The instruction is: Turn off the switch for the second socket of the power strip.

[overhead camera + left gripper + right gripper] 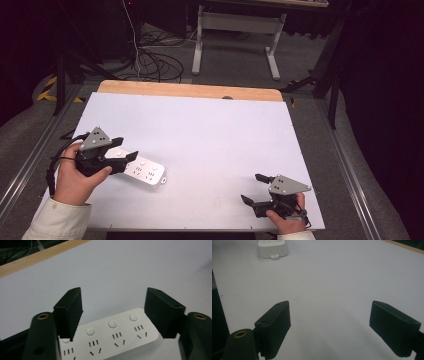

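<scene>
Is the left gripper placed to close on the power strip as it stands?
Probably yes: the left gripper is open, its jaws straddling the white power strip, with nothing between them.

The white table (210,125) is bare across its centre, far half and right side, so passage there is unobstructed. One obstacle: a white power strip (144,172) lying flat near the left front, under the spread jaws of the left gripper (125,148). The right gripper (254,188), jaws apart, has bare surface ahead.
</scene>
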Tool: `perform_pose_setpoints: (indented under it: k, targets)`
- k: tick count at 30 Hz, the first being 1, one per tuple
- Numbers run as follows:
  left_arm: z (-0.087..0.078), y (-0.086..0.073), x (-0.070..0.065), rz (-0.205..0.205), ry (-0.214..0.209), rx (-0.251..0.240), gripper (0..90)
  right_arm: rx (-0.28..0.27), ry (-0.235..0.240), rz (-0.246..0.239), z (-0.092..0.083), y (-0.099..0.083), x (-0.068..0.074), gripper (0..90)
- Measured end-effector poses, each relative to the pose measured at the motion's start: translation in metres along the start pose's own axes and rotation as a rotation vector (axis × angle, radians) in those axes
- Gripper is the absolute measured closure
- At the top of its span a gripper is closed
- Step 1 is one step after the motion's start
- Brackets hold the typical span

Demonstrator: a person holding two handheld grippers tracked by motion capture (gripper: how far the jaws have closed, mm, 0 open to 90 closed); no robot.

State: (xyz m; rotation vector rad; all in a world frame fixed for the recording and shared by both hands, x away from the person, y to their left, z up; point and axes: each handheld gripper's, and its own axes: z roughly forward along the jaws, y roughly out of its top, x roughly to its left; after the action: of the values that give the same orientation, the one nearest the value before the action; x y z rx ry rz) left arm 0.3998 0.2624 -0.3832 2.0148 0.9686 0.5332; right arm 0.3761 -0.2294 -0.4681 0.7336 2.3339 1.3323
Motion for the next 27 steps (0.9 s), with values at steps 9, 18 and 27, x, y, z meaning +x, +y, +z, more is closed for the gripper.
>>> perform_pose_setpoints:
  k: [9,18,27]
  targets:
    - [-0.017,-0.012,-0.007,0.022,-0.050,-0.075,13.1,-0.004,0.002,-0.001,-0.001,0.000,0.000,17.6]
    - [-0.028,-0.044,-0.011,0.026,-0.071,-0.177,11.7,-0.010,0.003,-0.006,-0.001,0.000,0.000,17.6]
    - [-0.028,-0.085,-0.007,-0.006,-0.075,-0.260,11.7,-0.005,0.003,-0.006,-0.001,0.000,0.001,17.6]
